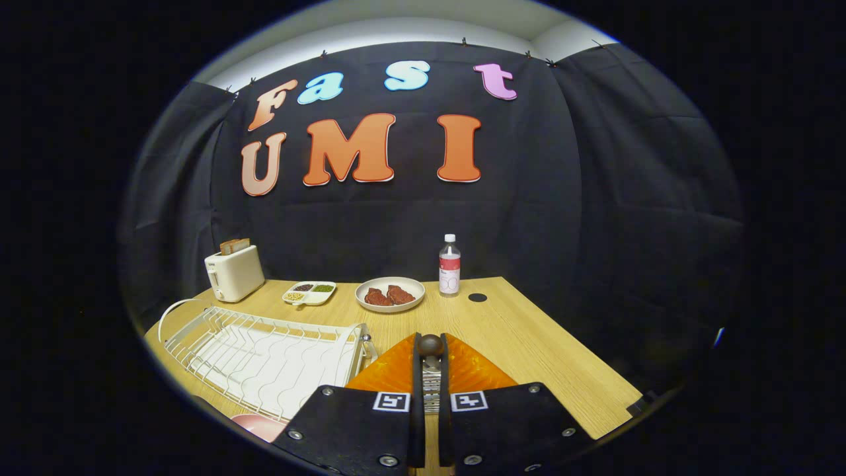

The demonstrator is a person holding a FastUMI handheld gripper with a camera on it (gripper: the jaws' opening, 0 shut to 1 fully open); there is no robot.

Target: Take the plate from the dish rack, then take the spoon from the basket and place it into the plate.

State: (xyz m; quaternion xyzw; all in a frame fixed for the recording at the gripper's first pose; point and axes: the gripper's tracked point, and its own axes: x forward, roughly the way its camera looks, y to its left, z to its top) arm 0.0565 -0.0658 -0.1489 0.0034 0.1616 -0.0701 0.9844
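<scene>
1. Dish rack [264, 357]: white wire, lower left of frame, on wooden table [529, 330].
2. Plate [462, 371]: orange, ribbed, lower centre, just behind the fingers.
3. Gripper [431, 370]: fingers clenched on a dark round-ended spoon [431, 345] handle over the plate.

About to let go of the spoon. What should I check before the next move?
1. Plate out of the rack: ok. The orange plate lies on the table beside the dish rack.
2. Grip: ok. The gripper is shut on the spoon, whose dark rounded end sits between the fingertips.
3. Spoon over the plate: ok. The plate spreads to either side of the fingers.
4. Spoon touching the plate: cannot tell.
5. Room ahead: ok. The dish of meat and the bottle stand well beyond.
</scene>
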